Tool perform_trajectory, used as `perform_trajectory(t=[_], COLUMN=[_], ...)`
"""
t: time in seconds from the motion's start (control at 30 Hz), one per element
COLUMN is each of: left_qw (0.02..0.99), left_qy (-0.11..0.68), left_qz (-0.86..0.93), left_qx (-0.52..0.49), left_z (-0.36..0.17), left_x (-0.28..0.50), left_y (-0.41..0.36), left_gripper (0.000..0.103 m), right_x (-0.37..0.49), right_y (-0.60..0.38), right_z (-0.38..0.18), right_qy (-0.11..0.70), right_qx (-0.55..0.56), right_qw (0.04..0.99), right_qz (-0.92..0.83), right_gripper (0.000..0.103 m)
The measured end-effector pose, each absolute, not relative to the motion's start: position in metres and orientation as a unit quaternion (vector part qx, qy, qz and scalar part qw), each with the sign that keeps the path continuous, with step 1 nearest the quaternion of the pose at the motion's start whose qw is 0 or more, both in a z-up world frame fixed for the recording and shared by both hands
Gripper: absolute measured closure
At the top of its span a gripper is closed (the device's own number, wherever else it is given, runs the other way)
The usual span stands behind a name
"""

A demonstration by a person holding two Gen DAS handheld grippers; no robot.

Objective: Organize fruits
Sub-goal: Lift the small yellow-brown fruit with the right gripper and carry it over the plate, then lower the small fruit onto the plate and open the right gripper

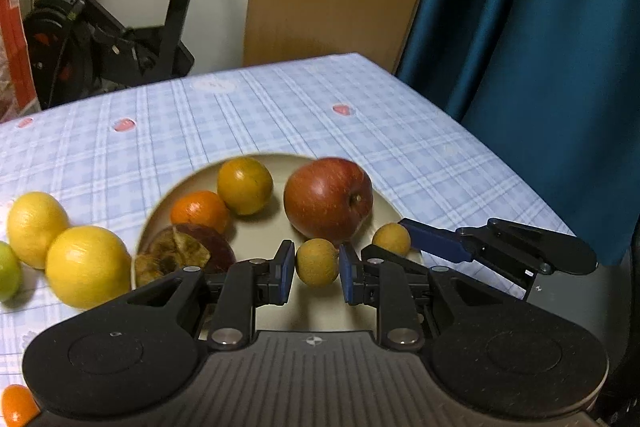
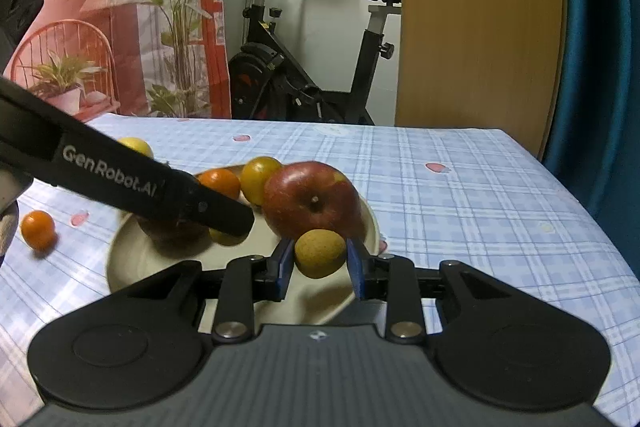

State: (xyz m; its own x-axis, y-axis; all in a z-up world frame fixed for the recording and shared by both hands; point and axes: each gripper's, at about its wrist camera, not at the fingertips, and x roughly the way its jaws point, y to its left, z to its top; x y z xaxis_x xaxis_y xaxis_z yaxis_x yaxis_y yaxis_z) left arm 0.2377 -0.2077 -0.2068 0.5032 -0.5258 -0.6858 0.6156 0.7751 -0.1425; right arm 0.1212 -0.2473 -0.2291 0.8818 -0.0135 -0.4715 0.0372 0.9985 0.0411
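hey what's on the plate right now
On the plate: a red apple, two oranges, a dried fruit half. Each claw grips a small brown fruit above it. The claws hide the near rim.

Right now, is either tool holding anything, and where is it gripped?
Yes, both. The left tool clamps a small round brownish-yellow fruit across its sides; the right tool clamps another small brownish-yellow fruit likewise.

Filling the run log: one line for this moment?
left gripper: shut on small brown fruit | right gripper: shut on second small brown fruit | both over plate
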Motion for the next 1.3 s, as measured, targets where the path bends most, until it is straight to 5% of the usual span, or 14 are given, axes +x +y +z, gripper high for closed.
perform_trajectory(t=[1.03,1.3], left_qw=[0.857,0.858], left_qy=[0.394,0.397], left_qz=[-0.327,-0.323], left_qx=[0.058,0.051], left_z=[-0.222,-0.217], left_x=[0.248,0.248], left_y=[-0.220,-0.214], left_gripper=[0.077,0.064], right_x=[0.126,0.125], right_y=[-0.244,-0.243], right_z=[-0.234,-0.234], right_qy=[0.253,0.245], right_qx=[0.017,0.011], right_qw=[0.967,0.970], right_qz=[0.000,-0.009], right_gripper=[0.072,0.071])
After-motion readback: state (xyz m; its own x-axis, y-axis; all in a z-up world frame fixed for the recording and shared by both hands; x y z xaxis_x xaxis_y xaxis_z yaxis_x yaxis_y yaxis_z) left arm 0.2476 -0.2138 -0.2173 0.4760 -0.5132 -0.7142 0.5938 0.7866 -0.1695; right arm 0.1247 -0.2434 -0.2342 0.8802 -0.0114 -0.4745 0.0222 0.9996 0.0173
